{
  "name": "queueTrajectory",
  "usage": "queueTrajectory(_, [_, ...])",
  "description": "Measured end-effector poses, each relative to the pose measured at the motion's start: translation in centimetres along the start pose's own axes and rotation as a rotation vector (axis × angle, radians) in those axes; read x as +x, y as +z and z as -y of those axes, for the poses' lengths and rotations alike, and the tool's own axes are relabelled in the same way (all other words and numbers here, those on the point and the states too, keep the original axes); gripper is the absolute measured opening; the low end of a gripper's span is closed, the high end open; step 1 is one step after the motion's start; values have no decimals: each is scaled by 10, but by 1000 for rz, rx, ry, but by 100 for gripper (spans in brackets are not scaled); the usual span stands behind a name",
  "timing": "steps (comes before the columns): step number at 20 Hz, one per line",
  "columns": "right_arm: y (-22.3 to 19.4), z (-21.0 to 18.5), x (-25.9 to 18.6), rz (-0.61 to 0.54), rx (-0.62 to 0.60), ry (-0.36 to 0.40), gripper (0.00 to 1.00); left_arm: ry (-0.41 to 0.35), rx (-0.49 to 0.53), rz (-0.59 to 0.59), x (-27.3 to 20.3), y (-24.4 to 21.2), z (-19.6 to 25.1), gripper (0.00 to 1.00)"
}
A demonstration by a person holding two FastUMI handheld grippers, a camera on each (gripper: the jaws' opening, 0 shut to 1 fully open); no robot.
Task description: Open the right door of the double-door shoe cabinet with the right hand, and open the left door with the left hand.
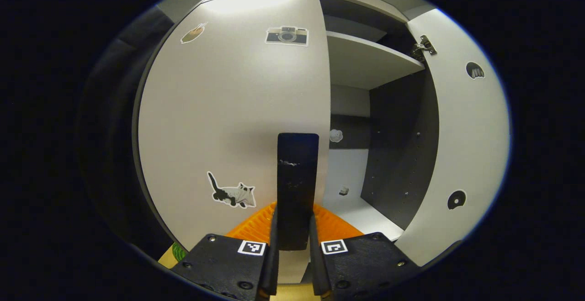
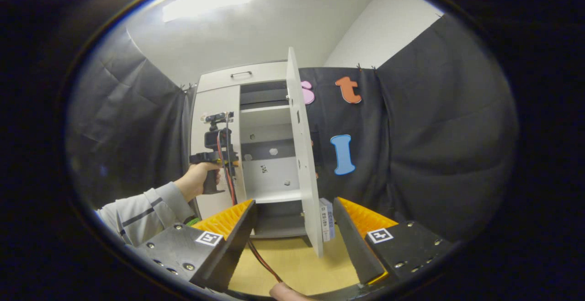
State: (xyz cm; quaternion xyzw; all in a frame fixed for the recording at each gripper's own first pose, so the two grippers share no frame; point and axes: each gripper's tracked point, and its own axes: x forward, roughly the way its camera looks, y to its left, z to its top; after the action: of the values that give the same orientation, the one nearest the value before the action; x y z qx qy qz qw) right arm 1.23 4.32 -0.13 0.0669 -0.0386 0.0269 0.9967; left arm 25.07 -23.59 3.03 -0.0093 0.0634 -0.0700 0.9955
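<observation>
Closest to you, the left tongs (image 1: 297, 241) look clenched on the free edge of the left door (image 1: 228, 109), fingers pinched tight with the dark edge strip running up between them. That grip makes sense: this door has no knob I can spot, so grabbing the edge nearest the middle of the cabinet (image 2: 256, 155) gives you the most leverage against the hinges. The door looks closed or barely cracked, so I'd say this half of the job is just starting.

Your right tongs (image 2: 292, 228) are released, wide apart and holding nothing, hanging back well clear of the cabinet. Probably parked there because their part is done: the right door (image 2: 301, 155) is swung fully out, standing edge-on to that camera.

In the right gripper view you can see your hand (image 2: 199, 180) and grey sleeve (image 2: 146, 209) holding the left tool up against the left door, red cable (image 2: 256, 250) trailing down toward the floor (image 2: 297, 264). Watch that it doesn't snag when you pull.

Past the doors, the cabinet's right half is open: a white shelf (image 1: 370, 59) up top, dark side panel (image 1: 402, 155) and a hinge (image 1: 422, 47) on the right door. A few stickers are on both doors, nothing that matters for the pull.
</observation>
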Motion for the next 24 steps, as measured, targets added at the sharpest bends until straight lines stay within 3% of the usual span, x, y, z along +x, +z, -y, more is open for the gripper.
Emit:
queueTrajectory(2, [-1, 2, 1, -7, 4, -5, 99, -14, 5, -11, -2, -1, 0, 22])
queueTrajectory(6, [1, -5, 3, -31, 40, 24, 99, -58, 2, -25, -11, 0, -1, 22])
queueTrajectory(11, [2, -6, 3, -37, 11, -2, 99, -95, -2, -32, -26, 1, -4, 22])
queueTrajectory(16, [6, -24, 3, -24, 11, 10, 100, -200, 4, -32, -29, 1, -8, 22])
queueTrajectory(20, [6, -50, 3, -42, 47, 61, 99, -228, 8, -28, -27, 2, -11, 22])
queueTrajectory(24, [6, -66, 1, -32, -6, 78, 99, -231, 11, -30, -32, 1, -16, 22])
